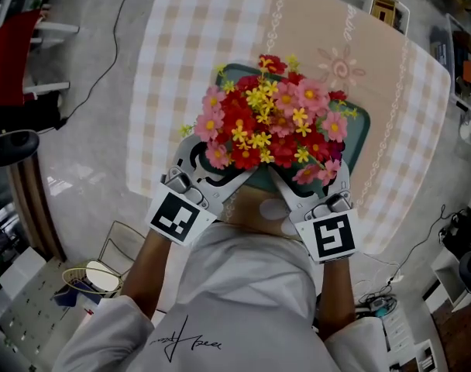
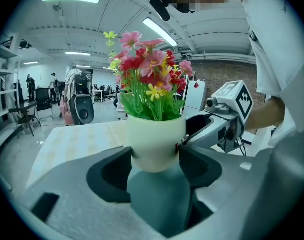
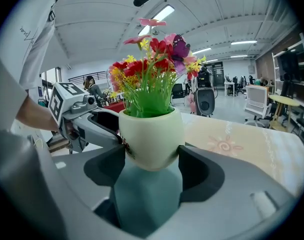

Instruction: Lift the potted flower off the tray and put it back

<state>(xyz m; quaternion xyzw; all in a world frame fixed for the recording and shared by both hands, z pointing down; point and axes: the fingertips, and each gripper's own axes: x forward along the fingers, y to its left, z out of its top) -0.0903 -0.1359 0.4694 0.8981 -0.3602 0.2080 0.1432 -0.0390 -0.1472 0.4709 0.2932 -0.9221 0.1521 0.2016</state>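
Note:
The potted flower [image 1: 274, 118] is a bunch of red, pink and yellow blooms in a cream pot [image 2: 154, 139]. It is over the dark teal tray [image 1: 361, 124] on the checked table. In the head view the blooms hide the pot and both sets of fingertips. My left gripper [image 2: 154, 160] clasps the pot from its side, pads pressed on the pot's walls. My right gripper [image 3: 152, 158] holds the same pot [image 3: 151, 134] from the other side. The teal tray [image 3: 147, 199] shows just beneath the pot's base; whether they touch I cannot tell.
The table [image 1: 220, 37] with its beige checked cloth stretches beyond the tray. A small box [image 1: 390, 8] sits at its far right corner. A cable [image 1: 104, 60] runs over the floor at the left, beside a chair [image 1: 22, 60]. A wire basket [image 1: 96, 273] stands near my left arm.

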